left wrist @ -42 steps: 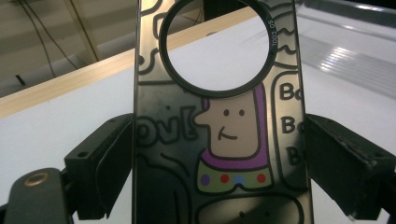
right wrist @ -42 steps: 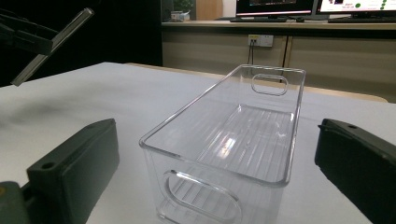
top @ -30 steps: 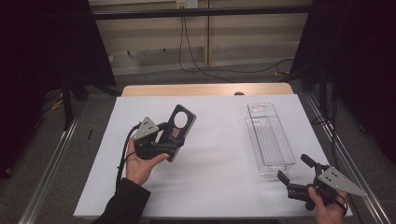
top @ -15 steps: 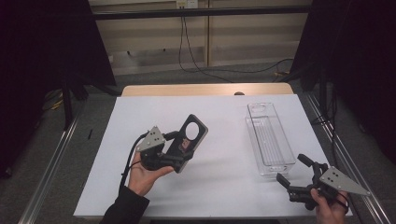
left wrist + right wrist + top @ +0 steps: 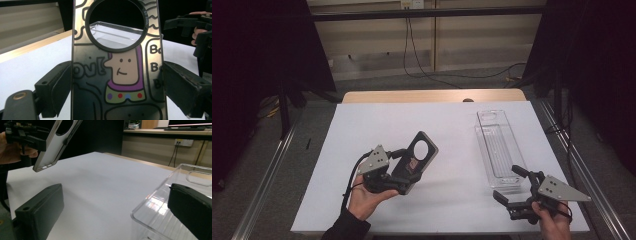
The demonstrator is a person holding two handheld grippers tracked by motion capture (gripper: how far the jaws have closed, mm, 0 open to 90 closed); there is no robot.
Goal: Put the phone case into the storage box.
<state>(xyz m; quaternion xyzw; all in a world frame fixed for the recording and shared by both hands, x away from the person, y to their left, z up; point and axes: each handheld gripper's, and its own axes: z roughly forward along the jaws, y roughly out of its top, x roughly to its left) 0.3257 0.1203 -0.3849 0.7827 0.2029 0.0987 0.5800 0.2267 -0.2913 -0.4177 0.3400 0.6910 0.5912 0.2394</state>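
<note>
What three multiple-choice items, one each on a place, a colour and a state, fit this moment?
1. Where is the clear tray?
A. Right part of the white table cover
B. Left part
C. On the floor

2. What colour is the collar on the phone case cartoon figure?
A. Orange
B. Purple
C. Grey

3. How are the right tongs?
A. Shut on the tray
B. Shut on the case
C. Open, holding nothing

Key: 1 A, the high view shows it at the right; 2 B, seen in the left gripper view, where the left tongs clamp the case; 3 C, jaws apart over bare cover.
</note>
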